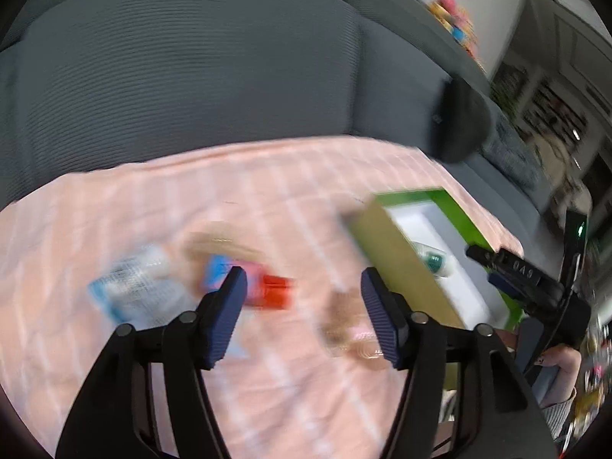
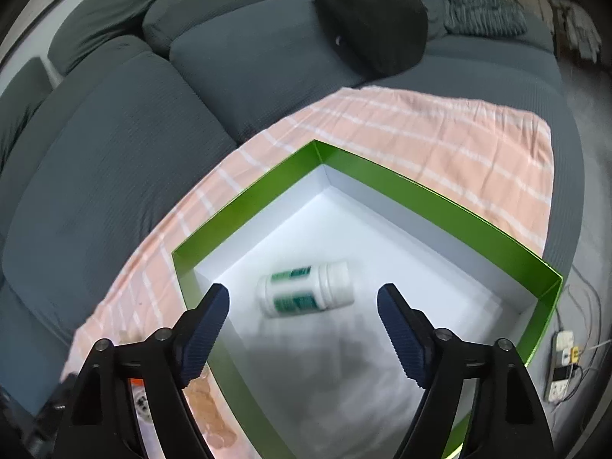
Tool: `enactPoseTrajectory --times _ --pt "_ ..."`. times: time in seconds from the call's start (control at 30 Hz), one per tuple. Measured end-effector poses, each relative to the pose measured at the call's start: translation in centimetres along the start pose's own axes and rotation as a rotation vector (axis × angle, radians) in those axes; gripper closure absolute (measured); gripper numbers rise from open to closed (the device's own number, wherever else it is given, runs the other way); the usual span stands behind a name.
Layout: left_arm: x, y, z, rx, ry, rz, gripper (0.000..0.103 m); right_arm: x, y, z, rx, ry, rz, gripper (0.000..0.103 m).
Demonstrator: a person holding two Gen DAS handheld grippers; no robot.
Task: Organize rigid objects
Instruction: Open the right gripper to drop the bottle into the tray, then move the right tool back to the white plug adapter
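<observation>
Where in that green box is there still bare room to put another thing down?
Most of the green-walled cardboard box is free: its white floor is bare from the lying white pill bottle with green label to the far corner and right wall. Outside, the pink checked cloth is crowded near the red-capped item, bare toward the sofa.
</observation>
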State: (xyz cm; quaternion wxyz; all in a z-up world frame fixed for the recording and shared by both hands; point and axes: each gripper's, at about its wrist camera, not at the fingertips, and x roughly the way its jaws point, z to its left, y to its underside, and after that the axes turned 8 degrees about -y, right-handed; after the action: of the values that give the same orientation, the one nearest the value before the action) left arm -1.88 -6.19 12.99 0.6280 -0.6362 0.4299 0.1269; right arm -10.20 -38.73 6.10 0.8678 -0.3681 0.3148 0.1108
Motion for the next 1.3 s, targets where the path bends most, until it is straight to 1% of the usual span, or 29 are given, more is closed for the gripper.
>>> enactPoseTrajectory --times 0.07,0.2,0.23,0.33,0.4,0.47,0.67,0.83,1.0,1.13,1.2,1.3 --pt "-0.6 0.4 2.6 -0.061 -0.045 -0.019 0.038 0.8 0.3 0.8 -0.031 0.047 0.011 0.022" --pt "-1.0 0.8 6.3 -0.153 -0.131 -0.011 0.038 2.2 0.8 2.0 -0.079 0.074 0.036 0.022" --pt "-1.2 0.8 7.0 -0.169 -0.141 -0.013 0.038 2.5 1.0 2.4 -0.099 0.083 0.043 0.022" --pt "-1.8 1.1 8.4 -0.216 -0.149 -0.005 0.037 3.5 1.5 3.3 -0.161 0.118 0.056 0.022" --pt "-2.0 1.3 8.9 -0.234 -0.15 0.0 0.037 3.9 1.8 3.7 -0.178 0.127 0.065 0.022" --pt "-2.5 1.4 9.5 -0.255 -0.156 -0.005 0.037 3.9 1.9 4.0 -0.192 0.102 0.06 0.022" --pt "-2.9 1.7 10.9 -0.296 -0.183 -0.002 0.036 4.0 2.2 6.4 -0.279 0.102 0.006 0.022" --pt "-3.4 1.8 11.8 -0.323 -0.186 -0.003 0.036 5.1 2.7 8.2 -0.337 0.066 0.043 0.022" --pt "-3.8 2.1 12.5 -0.351 -0.186 0.001 0.036 5.8 3.6 10.7 -0.474 0.099 0.035 0.022" --pt "-4.1 2.3 12.8 -0.355 -0.193 -0.004 0.036 6.5 3.7 11.8 -0.51 0.051 0.056 0.022" --pt "-4.1 2.3 12.9 -0.356 -0.203 0.0 0.036 6.2 3.8 12.2 -0.522 0.033 0.052 0.022" --pt "-4.1 2.5 13.2 -0.363 -0.211 0.006 0.036 5.6 4.1 13.1 -0.579 0.044 0.03 0.022"
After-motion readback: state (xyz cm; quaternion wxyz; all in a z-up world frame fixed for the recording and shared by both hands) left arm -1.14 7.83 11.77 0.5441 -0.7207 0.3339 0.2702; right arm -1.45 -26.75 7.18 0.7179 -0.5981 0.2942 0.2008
